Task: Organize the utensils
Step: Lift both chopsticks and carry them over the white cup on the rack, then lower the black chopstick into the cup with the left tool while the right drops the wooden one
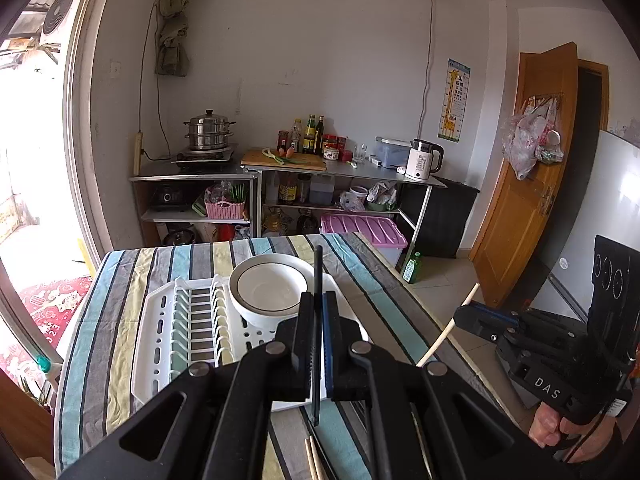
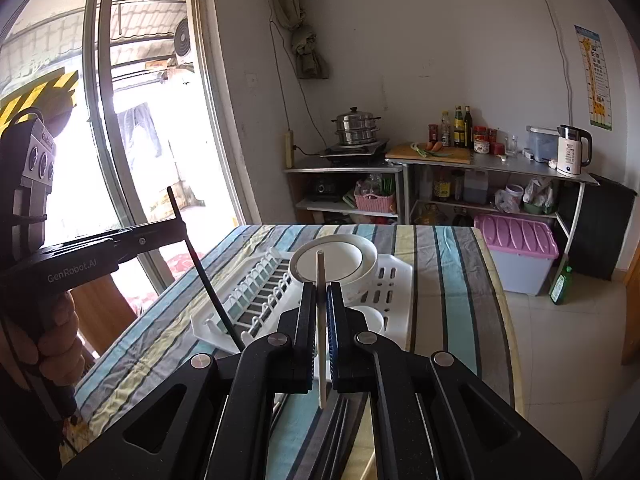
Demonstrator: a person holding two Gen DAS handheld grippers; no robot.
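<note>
My left gripper [image 1: 319, 300] is shut on a black chopstick [image 1: 318, 272] that stands nearly upright above the table; it also shows in the right wrist view [image 2: 200, 268]. My right gripper [image 2: 320, 292] is shut on a pale wooden chopstick [image 2: 321, 320], also seen from the left wrist view [image 1: 448, 326]. Both hover in front of a white dish rack [image 1: 160, 320] holding a white bowl [image 1: 268, 292]. More chopsticks [image 1: 314, 460] lie on the striped tablecloth below the grippers, partly hidden.
The table [image 1: 120, 272] carries a striped cloth. Behind it stand metal shelves with a steamer pot [image 1: 208, 130], bottles, a cutting board and a kettle [image 1: 424, 158]. A pink-lidded bin [image 1: 364, 232] and a green bottle [image 1: 412, 268] sit on the floor at right.
</note>
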